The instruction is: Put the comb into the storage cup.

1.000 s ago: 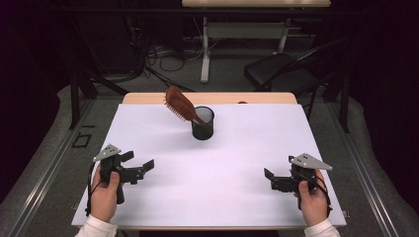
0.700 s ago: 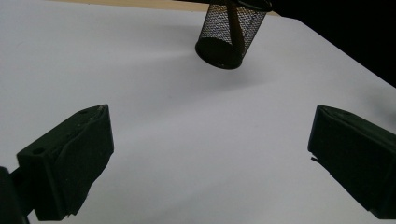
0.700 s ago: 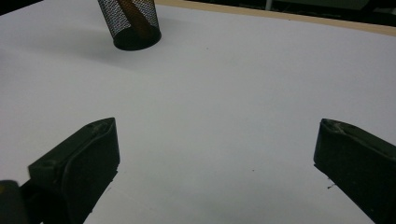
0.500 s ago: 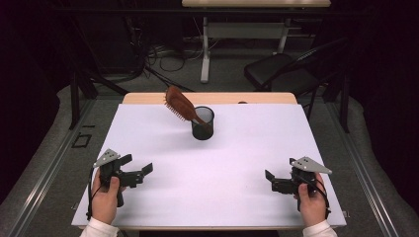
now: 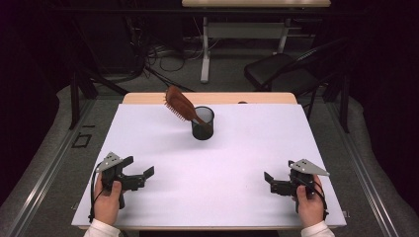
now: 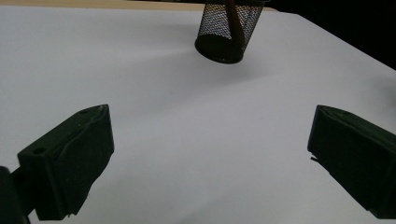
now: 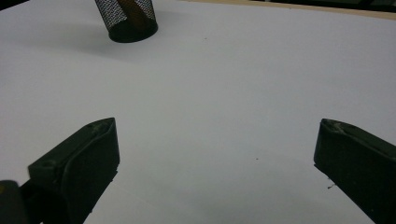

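Table (image 5: 148,143): white top, wide and bare under both grippers; it runs forward from the jaws to a wooden strip at the far edge.
Chair (image 5: 276,74): dark, on the floor well beyond the table, forward and a little right of the right gripper.
Brush (image 5: 179,104): brown, well ahead of both grippers and between their lines of sight; it stands handle-down in the cup, and I judge it is parked there so the head stays free to grab.
Brush axis: long axis tilted, handle low at the cup, head high, pointing up, away and toward the left gripper's side; bristles face down-left.
Cup (image 5: 202,123): black mesh, upright, ahead of the grippers near mid-table; in the left gripper view it sits forward and a touch right (image 6: 227,30), in the right gripper view forward and well left (image 7: 127,18).
Left gripper (image 5: 141,174): low at the near left edge, a hand (image 5: 107,197) wrapped round the grip; jaws spread wide with nothing between them, aimed inward toward the cup.
Right gripper (image 5: 269,180): near right edge, held the same way by the other hand (image 5: 309,202); jaws wide apart, nothing between them, aimed inward.
Stance: both sit back and level, a ready pose as I read it, with the brush not yet touched.
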Action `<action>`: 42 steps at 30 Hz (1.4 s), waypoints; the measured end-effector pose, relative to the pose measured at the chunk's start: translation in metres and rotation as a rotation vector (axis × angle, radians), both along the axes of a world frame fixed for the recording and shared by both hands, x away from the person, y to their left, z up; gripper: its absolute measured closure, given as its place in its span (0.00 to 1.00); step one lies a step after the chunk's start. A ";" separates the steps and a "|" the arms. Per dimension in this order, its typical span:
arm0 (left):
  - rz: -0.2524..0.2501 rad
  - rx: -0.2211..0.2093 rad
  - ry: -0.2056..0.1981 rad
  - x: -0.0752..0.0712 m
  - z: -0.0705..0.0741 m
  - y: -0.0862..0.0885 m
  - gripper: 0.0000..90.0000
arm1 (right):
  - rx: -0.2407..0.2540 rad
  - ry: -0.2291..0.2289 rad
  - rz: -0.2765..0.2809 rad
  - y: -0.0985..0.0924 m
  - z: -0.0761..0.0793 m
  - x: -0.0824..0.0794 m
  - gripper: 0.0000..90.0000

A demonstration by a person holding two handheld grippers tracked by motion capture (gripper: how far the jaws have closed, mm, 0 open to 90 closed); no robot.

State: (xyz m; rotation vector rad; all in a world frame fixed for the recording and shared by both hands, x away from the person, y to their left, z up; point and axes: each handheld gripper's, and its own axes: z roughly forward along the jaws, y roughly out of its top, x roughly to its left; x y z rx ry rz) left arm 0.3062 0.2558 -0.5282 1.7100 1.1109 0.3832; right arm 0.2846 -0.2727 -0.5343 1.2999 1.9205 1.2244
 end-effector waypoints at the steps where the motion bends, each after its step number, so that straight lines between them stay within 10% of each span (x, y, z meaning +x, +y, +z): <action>1: 0.000 0.000 0.001 0.000 -0.001 0.000 0.01 | -0.002 -0.003 0.001 0.000 0.000 0.000 0.00; 42: 0.019 -0.007 0.030 0.004 -0.009 0.005 0.02 | -0.025 0.020 -0.013 -0.005 -0.011 0.006 0.00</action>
